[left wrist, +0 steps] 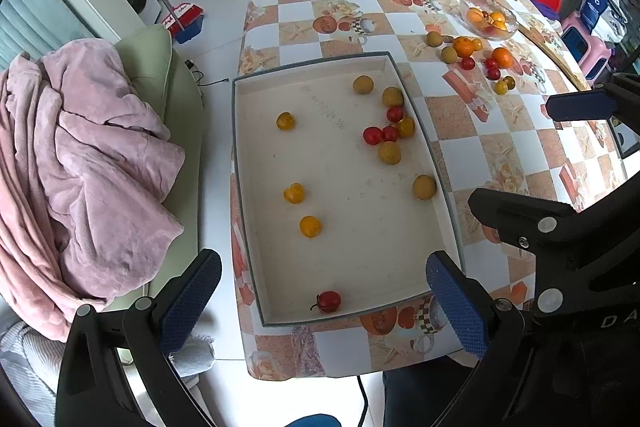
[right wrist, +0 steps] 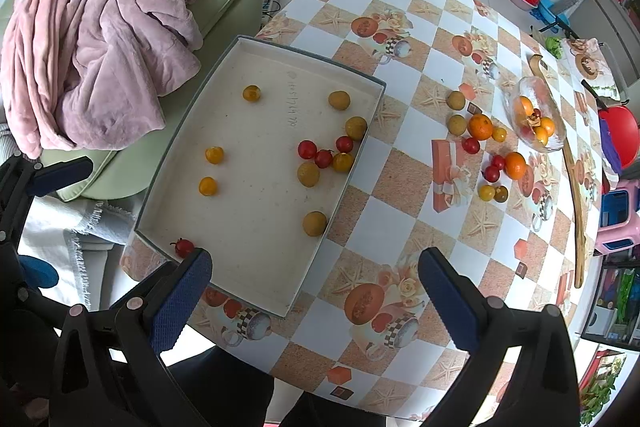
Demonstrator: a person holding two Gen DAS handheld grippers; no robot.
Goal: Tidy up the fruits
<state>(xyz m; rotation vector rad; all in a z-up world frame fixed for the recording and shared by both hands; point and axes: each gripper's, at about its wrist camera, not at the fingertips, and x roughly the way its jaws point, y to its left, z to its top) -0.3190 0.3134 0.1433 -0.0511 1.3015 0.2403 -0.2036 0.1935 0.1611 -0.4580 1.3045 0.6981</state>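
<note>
The shallow white tray [left wrist: 256,187] fills the centre of the left wrist view, its long axis running from bottom to top of the frame. It holds thirteen small fruits: four red tomatoes, one of them alone at the bottom rim [left wrist: 329,301], five yellow-orange ones and four dull tan ones.

On the checkered tablecloth [right wrist: 400,187], in the right half of the right wrist view, nine or ten more fruits lie loose, including two oranges [right wrist: 480,126] — the smallest overlap and are hard to count. Beyond them a glass bowl [right wrist: 556,143] holds several fruits, their number blurred.

The left gripper [left wrist: 324,303] and the right gripper [right wrist: 316,295] both hang with fingers spread wide, holding nothing.

A pink blanket [right wrist: 100,35] covers a green chair at the upper left — partly cut off.
</note>
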